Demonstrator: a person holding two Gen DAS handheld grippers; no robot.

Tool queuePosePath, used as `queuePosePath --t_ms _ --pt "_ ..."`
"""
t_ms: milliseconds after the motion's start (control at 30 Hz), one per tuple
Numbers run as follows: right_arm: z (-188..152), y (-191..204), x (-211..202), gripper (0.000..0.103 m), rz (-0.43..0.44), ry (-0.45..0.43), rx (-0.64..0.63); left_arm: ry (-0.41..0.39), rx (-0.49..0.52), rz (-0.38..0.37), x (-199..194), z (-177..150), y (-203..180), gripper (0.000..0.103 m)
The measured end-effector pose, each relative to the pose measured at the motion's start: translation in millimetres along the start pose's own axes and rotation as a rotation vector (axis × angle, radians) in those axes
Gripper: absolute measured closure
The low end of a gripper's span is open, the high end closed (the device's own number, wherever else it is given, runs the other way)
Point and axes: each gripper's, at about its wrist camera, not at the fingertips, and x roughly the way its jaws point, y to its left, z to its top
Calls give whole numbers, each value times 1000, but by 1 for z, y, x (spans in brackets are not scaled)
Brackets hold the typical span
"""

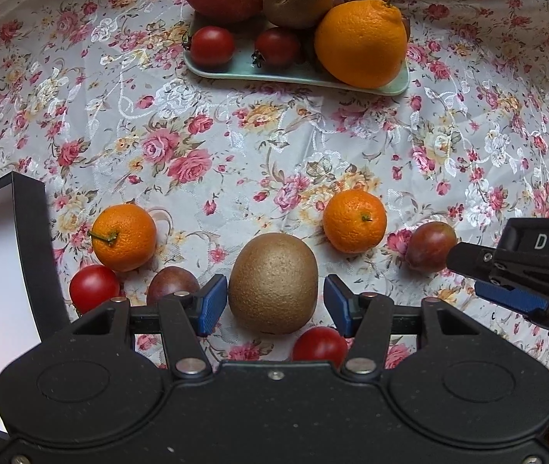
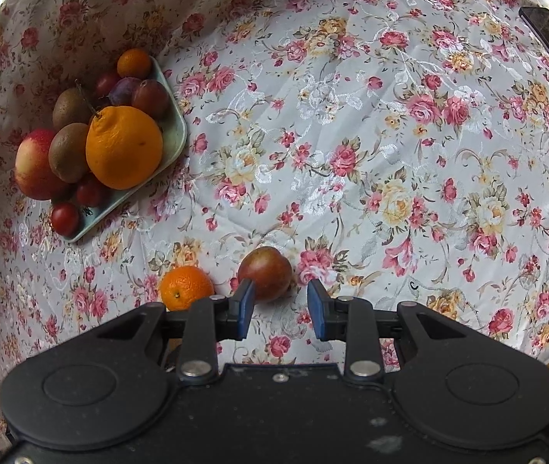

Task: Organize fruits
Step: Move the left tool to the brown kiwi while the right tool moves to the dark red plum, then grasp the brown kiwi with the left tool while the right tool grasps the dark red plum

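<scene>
My left gripper (image 1: 272, 305): jaws spread wide, a blue pad on each side of the kiwi, neither clearly touching it.
Kiwi (image 1: 273, 283): my landmark; upright egg shape, dull brown, finely fuzzy skin, resting on the cloth.
My right gripper (image 2: 280, 307): jaws parted and empty, right of the kiwi, with a plum (image 2: 265, 272) just beyond the tips.
Loose fruit around the kiwi: smooth glossy cherry tomatoes, one left (image 1: 94, 288) and one near right (image 1: 319, 344); a dark plum (image 1: 172, 288) just left; pebbled, stemmed mandarins beyond it left (image 1: 123, 237) and right (image 1: 353, 220).
Tablecloth (image 1: 313, 135): glossy floral fabric, faintly creased.
Green tray (image 1: 297, 73): well beyond the kiwi; smooth, pale, rounded corners, already piled with an apple, kiwis, a big dimpled orange (image 1: 361, 42), tomatoes and plums.
Progress: by my judgement roughly half done; seven loose pieces show, with the kiwi next.
</scene>
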Motion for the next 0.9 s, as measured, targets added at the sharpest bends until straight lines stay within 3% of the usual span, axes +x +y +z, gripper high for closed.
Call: queuePosePath --t_ms 400,900 --pt "8 5 18 69 -7 36 15 57 -1 3 18 6 3 43" --pt "15 13 39 63 -11 80 35 71 37 24 26 11 -1 43"
